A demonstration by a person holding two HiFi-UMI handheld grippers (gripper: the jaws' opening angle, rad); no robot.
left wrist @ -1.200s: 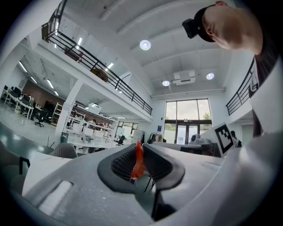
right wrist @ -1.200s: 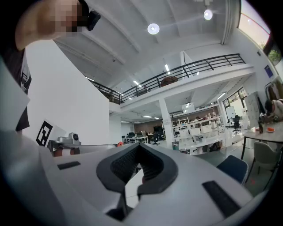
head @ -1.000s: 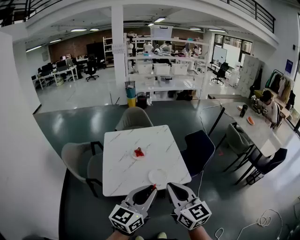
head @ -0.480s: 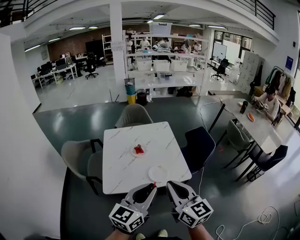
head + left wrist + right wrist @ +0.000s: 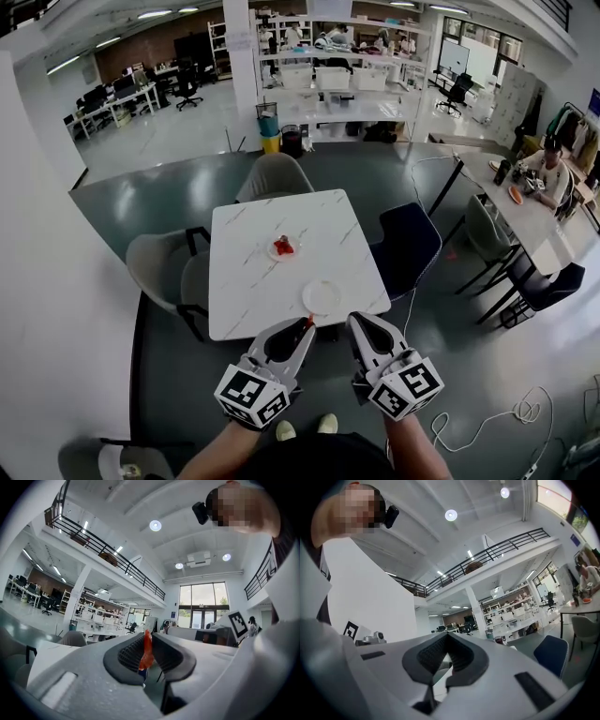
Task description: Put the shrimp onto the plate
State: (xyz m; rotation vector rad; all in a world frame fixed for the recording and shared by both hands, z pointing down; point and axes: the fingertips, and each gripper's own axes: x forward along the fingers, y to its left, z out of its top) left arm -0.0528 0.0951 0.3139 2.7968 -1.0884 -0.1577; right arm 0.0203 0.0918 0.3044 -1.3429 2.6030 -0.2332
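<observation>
Left tool [image 5: 306, 325] clamps shrimp [image 5: 147, 649] at jaw tips (near plate [image 5: 322, 297]); right tool [image 5: 357, 322] clenched, empty.

Left claw [image 5: 304, 328] pinching shrimp [image 5: 147, 651], right claw [image 5: 362, 323] closed

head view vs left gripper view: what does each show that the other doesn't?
Head view only: the empty plate near the table's front edge and a farther plate holding something red. Left gripper view only: the ribbed pads pressed on both sides of the shrimp, close up. Both: the left tool with the orange-red shrimp at its tip.
</observation>
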